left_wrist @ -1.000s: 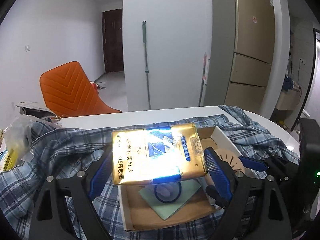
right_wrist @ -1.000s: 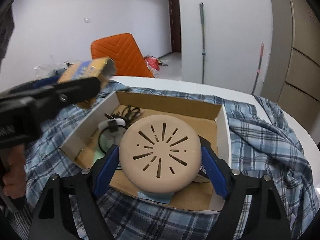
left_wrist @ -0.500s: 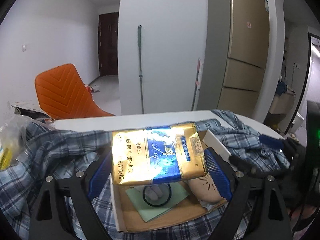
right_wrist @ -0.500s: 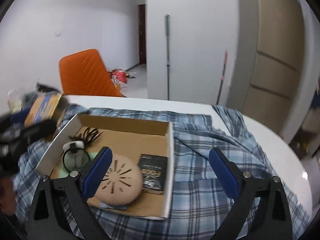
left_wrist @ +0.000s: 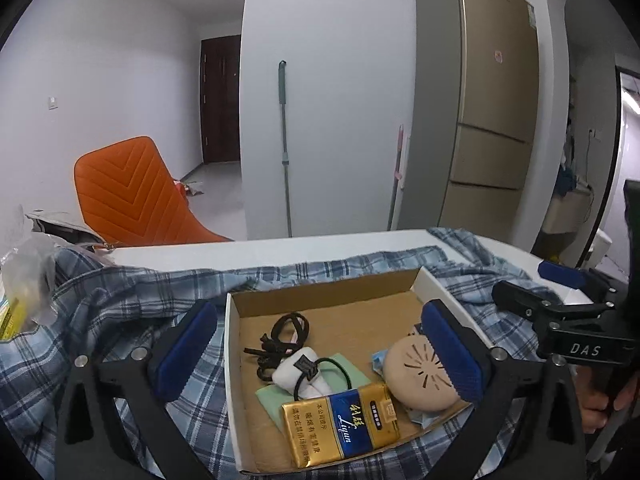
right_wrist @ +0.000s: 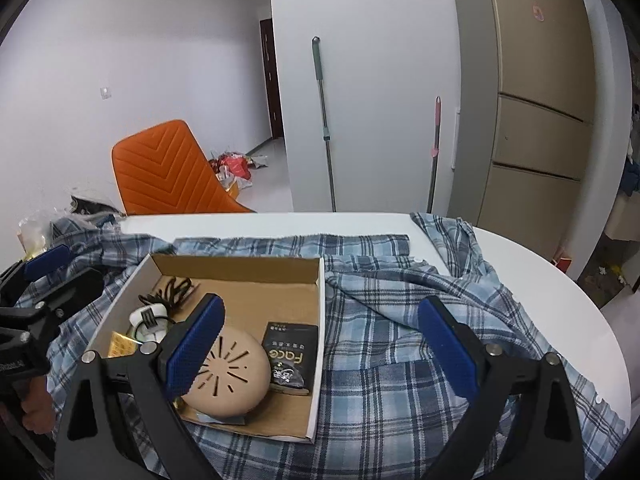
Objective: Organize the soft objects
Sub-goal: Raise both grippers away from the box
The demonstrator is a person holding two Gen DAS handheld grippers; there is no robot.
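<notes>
A shallow cardboard box (left_wrist: 320, 296) (right_wrist: 240, 268) rests on a blue plaid shirt (left_wrist: 100, 308) (right_wrist: 400, 312) spread over the white table. In the box lie a gold and blue packet (left_wrist: 340, 424), a round beige pad with slits (left_wrist: 416, 376) (right_wrist: 232, 376), a black sachet (right_wrist: 292, 356), a white roll with a black hair tie (left_wrist: 304, 372) and black cords (left_wrist: 280, 336). My left gripper (left_wrist: 320, 356) is open and empty above the box. My right gripper (right_wrist: 320, 348) is open and empty over the box's right wall.
The white round table (right_wrist: 520, 256) curves away at the right. An orange chair (left_wrist: 128, 196) stands behind it. Plastic bags (left_wrist: 24, 276) lie at the table's left end. Mops lean on the wall beside a gold fridge (left_wrist: 496, 120).
My left gripper opened and the gold packet now lies in the box's near part. My right gripper let go of the beige pad into the box and drew back to the right.
</notes>
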